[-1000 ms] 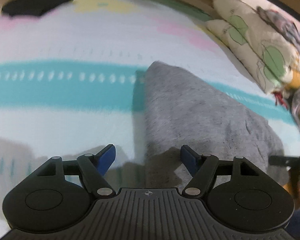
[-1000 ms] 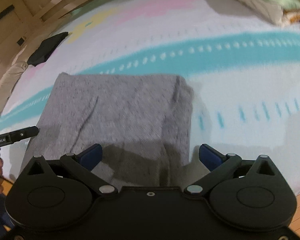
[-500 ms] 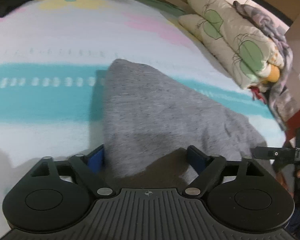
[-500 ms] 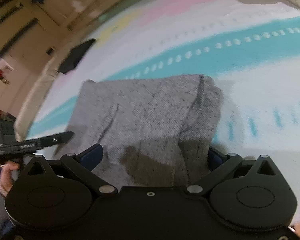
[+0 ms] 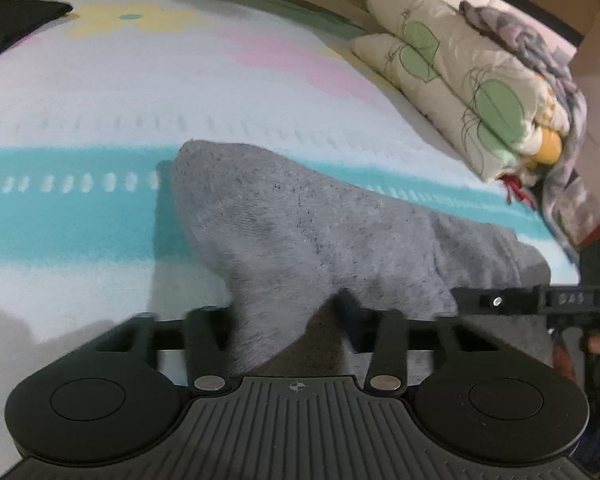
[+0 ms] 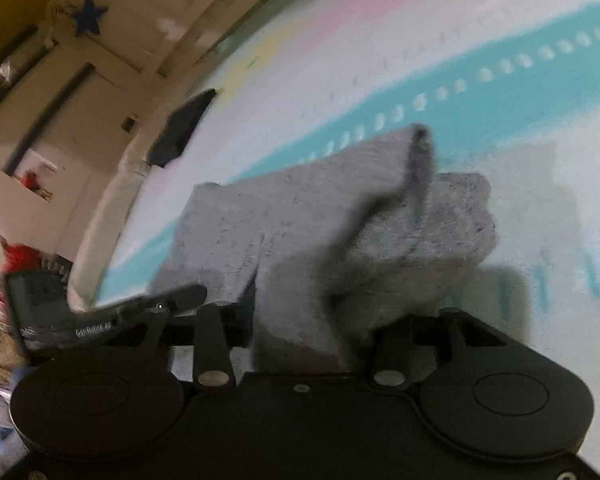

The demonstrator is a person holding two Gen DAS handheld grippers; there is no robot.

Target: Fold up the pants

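The grey pants (image 5: pixel 300 220) lie folded on the striped bedsheet (image 5: pixel 100 92). My left gripper (image 5: pixel 288 320) is shut on their near left edge, the cloth bunched between the fingers and lifted. My right gripper (image 6: pixel 312 328) is shut on the near right edge of the pants (image 6: pixel 300 216) and raises it, so the cloth hangs in a fold above the sheet (image 6: pixel 500 92). The right gripper's tip also shows at the right of the left wrist view (image 5: pixel 500 302), and the left gripper shows at the left of the right wrist view (image 6: pixel 100 316).
A folded leaf-print quilt (image 5: pixel 472 92) and a grey blanket (image 5: pixel 560 80) are stacked at the bed's far right. A black cloth (image 5: pixel 16 24) lies at the far left corner; it also shows in the right wrist view (image 6: pixel 180 128). Wooden wall and shelves stand beyond the bed.
Both grippers moved in over the near edge of the pants, closed on the cloth and lifted it. The right corner now hangs folded off the sheet.
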